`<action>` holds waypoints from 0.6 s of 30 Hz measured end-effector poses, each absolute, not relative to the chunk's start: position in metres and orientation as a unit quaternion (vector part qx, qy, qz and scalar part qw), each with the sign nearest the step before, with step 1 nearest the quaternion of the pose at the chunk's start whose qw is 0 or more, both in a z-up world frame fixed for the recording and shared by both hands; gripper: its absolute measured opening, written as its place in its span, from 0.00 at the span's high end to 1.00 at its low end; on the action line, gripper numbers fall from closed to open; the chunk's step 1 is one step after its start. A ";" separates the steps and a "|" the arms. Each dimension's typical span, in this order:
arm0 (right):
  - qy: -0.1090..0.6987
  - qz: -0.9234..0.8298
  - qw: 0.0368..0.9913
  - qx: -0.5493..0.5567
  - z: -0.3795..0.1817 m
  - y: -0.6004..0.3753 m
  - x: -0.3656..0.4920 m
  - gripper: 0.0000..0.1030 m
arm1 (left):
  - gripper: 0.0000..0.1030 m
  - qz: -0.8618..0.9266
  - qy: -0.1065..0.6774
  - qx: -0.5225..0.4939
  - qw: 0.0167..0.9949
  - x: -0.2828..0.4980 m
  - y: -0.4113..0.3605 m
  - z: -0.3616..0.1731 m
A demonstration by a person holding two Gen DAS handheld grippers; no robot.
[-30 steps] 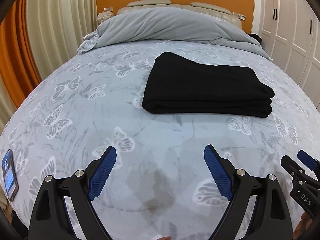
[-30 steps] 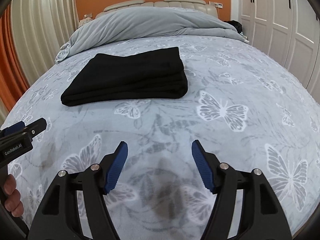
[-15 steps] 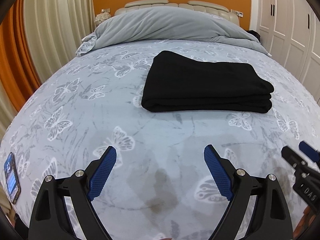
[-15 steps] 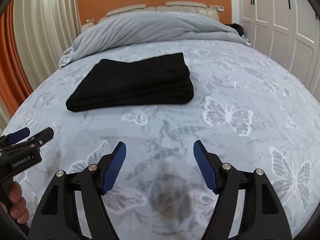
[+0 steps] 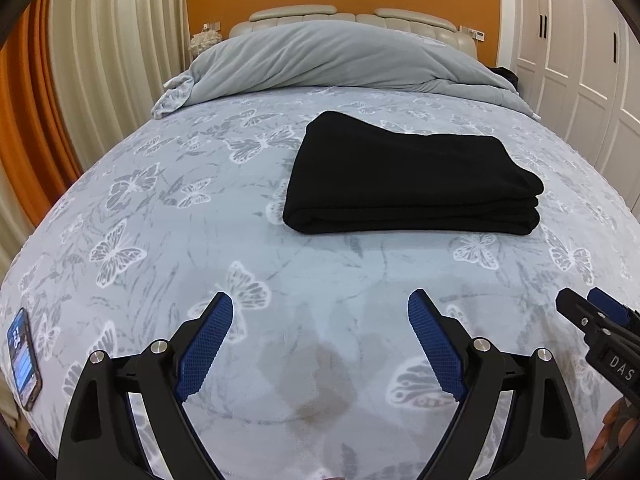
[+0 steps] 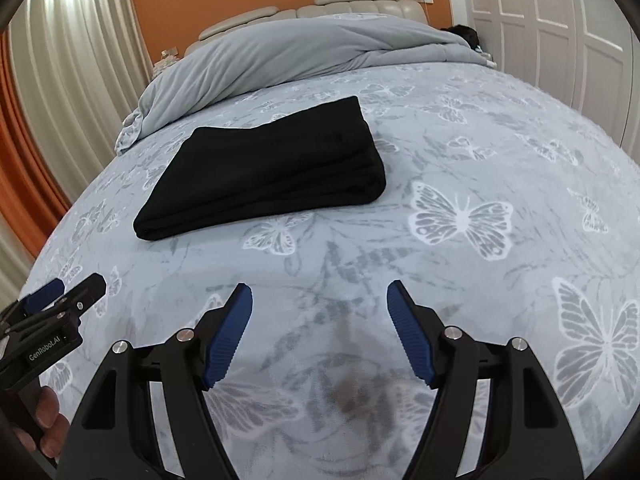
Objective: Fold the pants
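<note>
folded pants (image 5: pixel 412 178) lie finished on the bed (image 5: pixel 160 240); both tools, left (image 5: pixel 320 340) and right (image 6: pixel 319 332), have drawn back, jaws apart, empty.

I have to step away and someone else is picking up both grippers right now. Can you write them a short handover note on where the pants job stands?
Left gripper: open, nothing between its pads, held over bare bedspread near the foot of the bed.
Right gripper: open and empty too, beside the left one, also short of the pants.
Pants: black, lying in a neat folded stack of several layers in the middle of the bed, ahead of both grippers, touched by neither.
Phone: at the left edge of the bed, out of the way.
Done: the folding looks finished.
Left: probably nothing; at most check the stack's edges.
</note>
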State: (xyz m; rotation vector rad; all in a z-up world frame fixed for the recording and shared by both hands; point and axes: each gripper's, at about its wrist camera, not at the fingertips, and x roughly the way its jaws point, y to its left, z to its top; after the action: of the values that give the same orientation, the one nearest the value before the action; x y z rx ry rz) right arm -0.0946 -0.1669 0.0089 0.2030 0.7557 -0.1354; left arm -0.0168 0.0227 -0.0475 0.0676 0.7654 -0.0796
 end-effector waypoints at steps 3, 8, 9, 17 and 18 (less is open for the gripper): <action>0.364 -0.065 0.925 0.088 0.011 -0.161 -0.095 0.34 | 0.16 -0.037 0.372 0.034 0.927 -0.017 0.022 -0.047; 0.361 -0.061 0.928 0.070 0.013 -0.152 -0.094 0.34 | 0.16 -0.032 0.366 0.033 0.929 -0.018 0.024 -0.046; 0.361 -0.059 0.928 0.069 0.013 -0.151 -0.094 0.34 | 0.16 -0.031 0.365 0.035 0.930 -0.018 0.023 -0.046; 0.361 -0.059 0.928 0.069 0.013 -0.148 -0.093 0.34 | 0.16 -0.030 0.364 0.034 0.930 -0.017 0.024 -0.046; 0.361 -0.059 0.928 0.069 0.013 -0.149 -0.093 0.34 | 0.16 -0.032 0.363 0.033 0.931 -0.017 0.024 -0.046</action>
State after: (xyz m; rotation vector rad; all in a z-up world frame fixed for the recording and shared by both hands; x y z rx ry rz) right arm -0.0926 -0.1487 0.0133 0.1411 0.7400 -0.1199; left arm -0.0170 0.0245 -0.0457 0.0674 0.7439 -0.0646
